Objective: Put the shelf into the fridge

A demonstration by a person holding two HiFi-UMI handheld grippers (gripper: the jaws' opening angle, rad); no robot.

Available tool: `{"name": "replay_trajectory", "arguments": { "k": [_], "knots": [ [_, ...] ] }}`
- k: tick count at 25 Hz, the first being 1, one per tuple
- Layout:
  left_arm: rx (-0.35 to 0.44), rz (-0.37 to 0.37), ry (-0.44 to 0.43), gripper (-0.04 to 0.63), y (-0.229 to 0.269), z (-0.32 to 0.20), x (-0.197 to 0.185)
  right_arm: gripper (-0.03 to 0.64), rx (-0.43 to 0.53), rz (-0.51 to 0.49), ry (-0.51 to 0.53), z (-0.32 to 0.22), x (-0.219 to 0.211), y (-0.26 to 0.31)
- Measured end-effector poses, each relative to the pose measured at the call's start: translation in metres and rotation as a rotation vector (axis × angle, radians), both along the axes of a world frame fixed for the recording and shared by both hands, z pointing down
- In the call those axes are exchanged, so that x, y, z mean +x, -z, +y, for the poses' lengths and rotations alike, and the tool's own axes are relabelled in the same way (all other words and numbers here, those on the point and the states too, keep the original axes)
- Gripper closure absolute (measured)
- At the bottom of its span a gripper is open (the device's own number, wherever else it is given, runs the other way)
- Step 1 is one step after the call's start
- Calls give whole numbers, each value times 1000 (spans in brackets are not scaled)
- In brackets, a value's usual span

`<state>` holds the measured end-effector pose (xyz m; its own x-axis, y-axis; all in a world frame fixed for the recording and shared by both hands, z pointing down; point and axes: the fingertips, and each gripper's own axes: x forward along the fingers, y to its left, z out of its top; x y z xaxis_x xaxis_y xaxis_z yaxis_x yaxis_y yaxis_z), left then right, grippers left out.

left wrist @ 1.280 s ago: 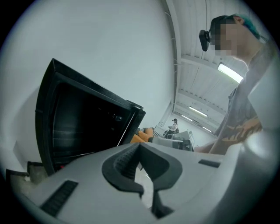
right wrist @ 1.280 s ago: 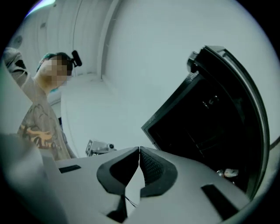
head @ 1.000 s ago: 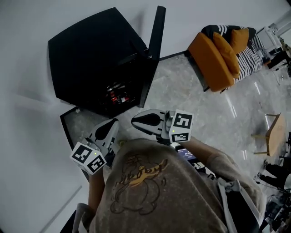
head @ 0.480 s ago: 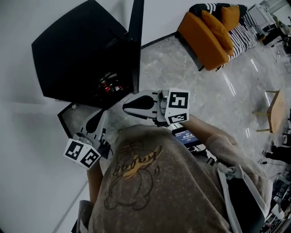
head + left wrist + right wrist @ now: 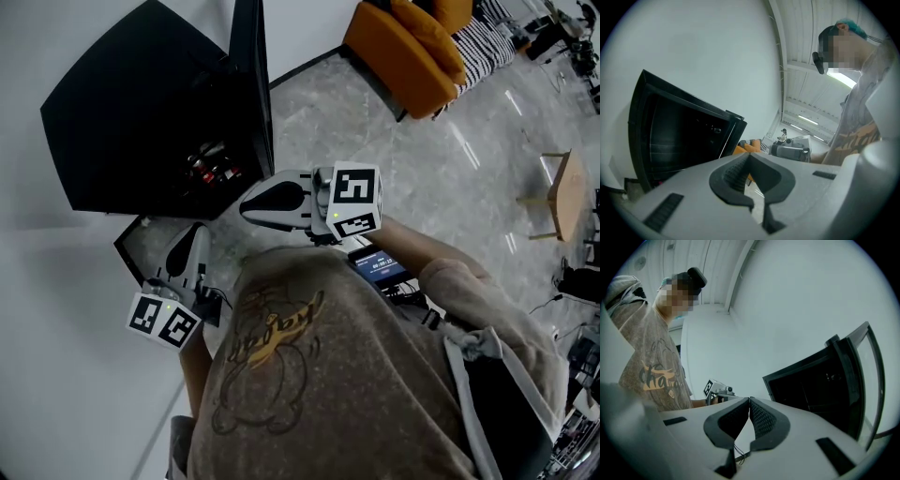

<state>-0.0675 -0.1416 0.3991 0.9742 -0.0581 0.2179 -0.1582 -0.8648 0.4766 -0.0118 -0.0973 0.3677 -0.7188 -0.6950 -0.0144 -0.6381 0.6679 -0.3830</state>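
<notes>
The left hand-held gripper [image 5: 749, 155] is keeping its jaws pressed together at the tips, with nothing lying between the ribbed pads. The right hand-held gripper [image 5: 749, 400] is likewise holding its jaws together at the tips and is carrying nothing.

In the head view, the left hand-held gripper [image 5: 199, 232] is pointing up toward the lower front corner of the fridge [image 5: 131, 122]. The right hand-held gripper [image 5: 245, 206] is lying across just beside it and pointing left at the fridge opening. Neither is touching the fridge.

The black fridge is standing on the grey marble floor [image 5: 394, 159] against a white wall. Its door [image 5: 251, 84] is standing open on the right side of the cabinet. Small red items [image 5: 211, 167] are showing low inside the dark interior.

In the left gripper view, pale horizontal lines are crossing the fridge [image 5: 679, 136] interior. Whether they are the shelf cannot be told.

The person in a brown printed shirt [image 5: 281, 375] is standing in front of the fridge. An orange sofa [image 5: 412, 37] is sitting well apart across the floor.
</notes>
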Motion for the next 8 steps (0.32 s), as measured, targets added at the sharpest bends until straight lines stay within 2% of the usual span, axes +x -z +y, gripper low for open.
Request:
{"name": "replay_trajectory", "arguments": {
  "k": [8],
  "knots": [
    [-52,31,-26,591,-4,18,5,595,-8,0,17,12,-1,-7]
  ]
}}
